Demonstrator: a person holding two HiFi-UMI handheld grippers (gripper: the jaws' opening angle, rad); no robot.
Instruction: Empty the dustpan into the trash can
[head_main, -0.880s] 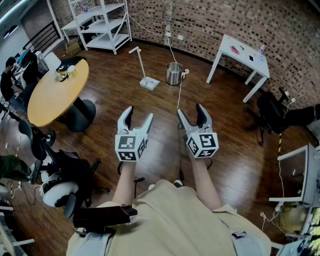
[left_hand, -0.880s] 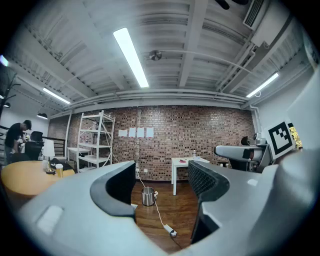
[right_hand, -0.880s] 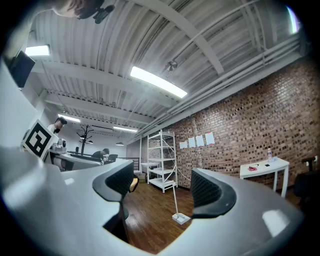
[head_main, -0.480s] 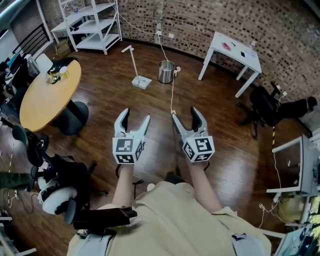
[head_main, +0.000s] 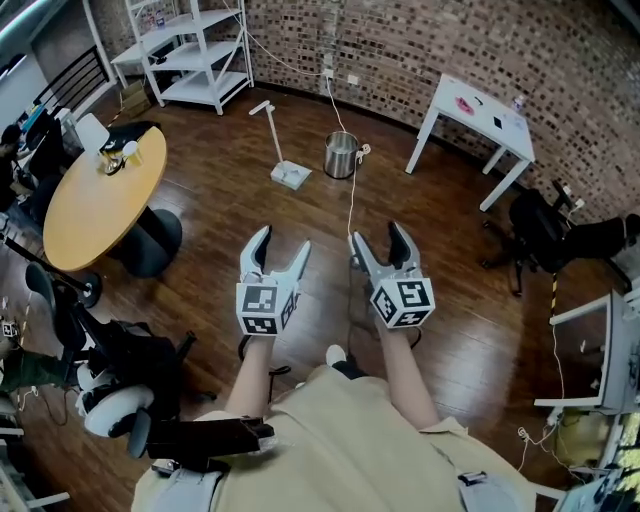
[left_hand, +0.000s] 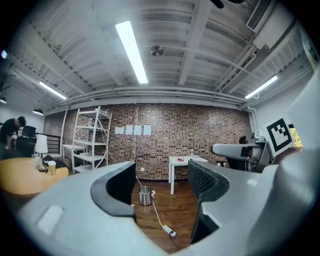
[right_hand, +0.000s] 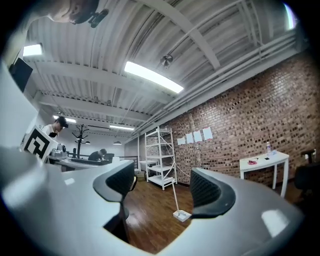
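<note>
Big loft-type room, brick wall (head_main: 420, 40) at the back, dark glossy plank floor (head_main: 215, 195). Far left there's a round yellow bench (head_main: 95, 200) and a white wire shelf unit (head_main: 190, 50).

The left hand-held gripper (head_main: 282, 240) is held level with its jaws wide apart and nothing in them. Well ahead of it on the floor sits the dustpan (head_main: 290, 176). It's a flat white plastic pan with a thin long handle that rises from it, leaning away and a bit left. Just right of it, not touching, is the trash can (head_main: 341, 156), a small shiny metal cylinder with an open top. A white cable (head_main: 352, 195) runs past it.

The right hand-held gripper (head_main: 379, 236) is spread open and empty too. Its own view frames the dustpan (right_hand: 182, 215) between the jaws. The left one frames the trash can (left_hand: 145, 196).

Neither hand looks clearly nearer, both are well short. I'd guess the handle is the part to grab. Small white bench (head_main: 480, 105) far right.
</note>
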